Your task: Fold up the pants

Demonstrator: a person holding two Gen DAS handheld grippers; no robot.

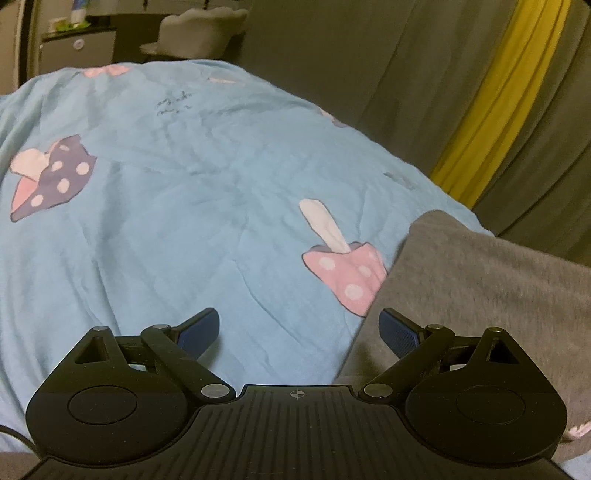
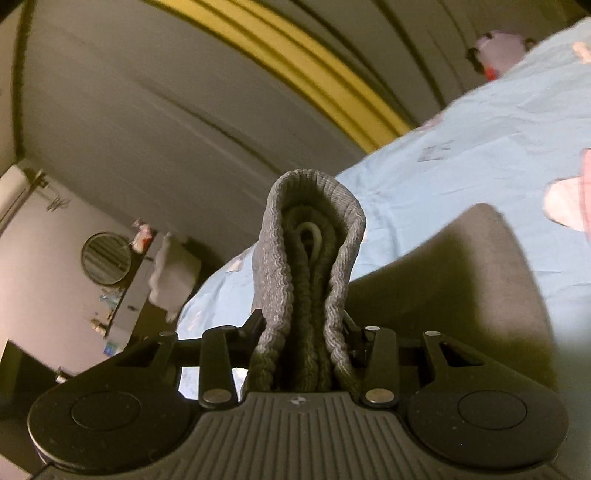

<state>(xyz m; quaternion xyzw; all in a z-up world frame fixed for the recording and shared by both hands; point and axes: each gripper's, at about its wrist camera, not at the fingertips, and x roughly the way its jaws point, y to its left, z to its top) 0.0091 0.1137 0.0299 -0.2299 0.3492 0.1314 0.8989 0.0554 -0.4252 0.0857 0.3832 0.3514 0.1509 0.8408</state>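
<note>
A: Where are the pants (image 1: pixel 480 280) just now?
B: On the bed, at its right side near the curtain. Grey fabric lies over the blue mushroom-print bedspread (image 1: pixel 177 192), and its ribbed waistband (image 2: pixel 310 258) is bunched in thick layers, clamped between the jaws of the right gripper (image 2: pixel 308 332), standing up past the fingers.

A: And the left gripper (image 1: pixel 299 332)?
B: Jaws wide apart, nothing between them. It hangs over the bedspread with the pants' edge just beside its right finger.

A: How should this fold go, in your judgement?
B: I'd carry the waistband across in one smooth arc, keeping the grip firm so no layer slips out. The left gripper could pin the lying part of the cloth so it doesn't drag. Lay the band down with its edges square to the fabric below before letting go.

A: Anything in the way?
B: The bedspread is soft and wrinkled, so the cloth may creep. The grey and yellow curtain (image 1: pixel 491 92) hangs close beside the bed on that side. A dark cabinet (image 1: pixel 77 48) and a pale chair (image 1: pixel 199 29) stand beyond the bed's far end, well apart.
</note>
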